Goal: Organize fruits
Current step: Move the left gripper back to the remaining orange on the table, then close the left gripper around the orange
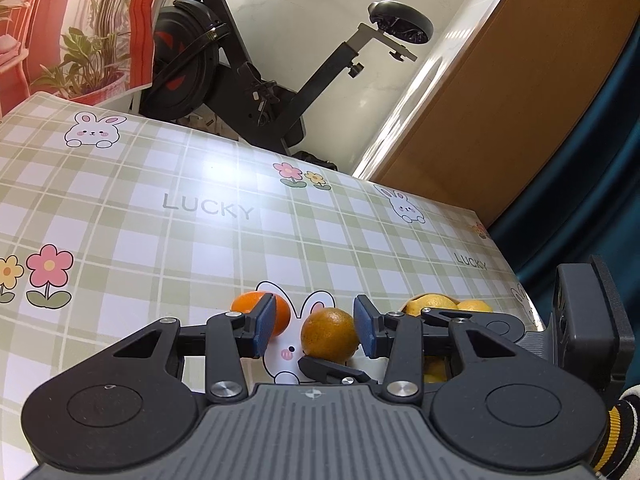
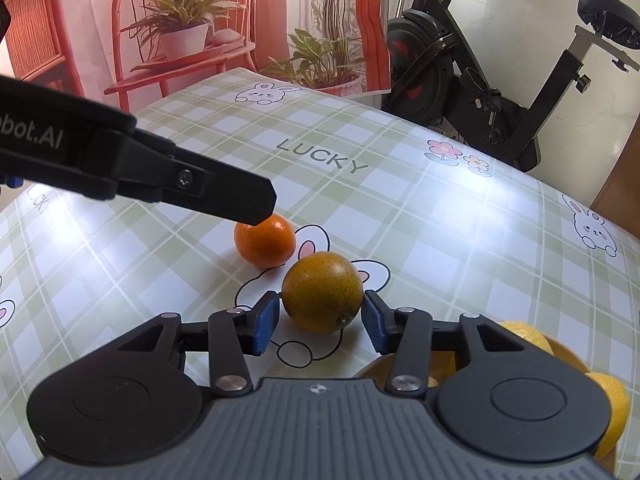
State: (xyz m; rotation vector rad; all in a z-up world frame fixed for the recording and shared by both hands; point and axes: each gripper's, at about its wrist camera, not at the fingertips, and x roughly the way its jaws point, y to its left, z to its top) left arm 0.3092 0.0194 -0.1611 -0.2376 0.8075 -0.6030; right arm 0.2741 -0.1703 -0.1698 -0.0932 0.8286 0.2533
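Note:
A dull brownish orange (image 2: 322, 291) lies on the checked tablecloth between the fingers of my right gripper (image 2: 320, 322), which is open with small gaps on both sides. A bright orange (image 2: 265, 245) lies just behind it to the left. My left gripper (image 1: 315, 327) is open; the dull orange (image 1: 330, 333) sits by its right pad and the bright orange (image 1: 280, 314) is half hidden behind its left pad. The left gripper's finger (image 2: 224, 196) reaches over the bright orange in the right wrist view. Yellow lemons (image 2: 604, 404) lie at the lower right.
The lemons (image 1: 434, 303) also show behind the left gripper's right arm, near the table's right edge (image 1: 516, 272). An exercise bike (image 1: 256, 72) stands beyond the far edge. A plant backdrop (image 2: 192, 24) is at the back left.

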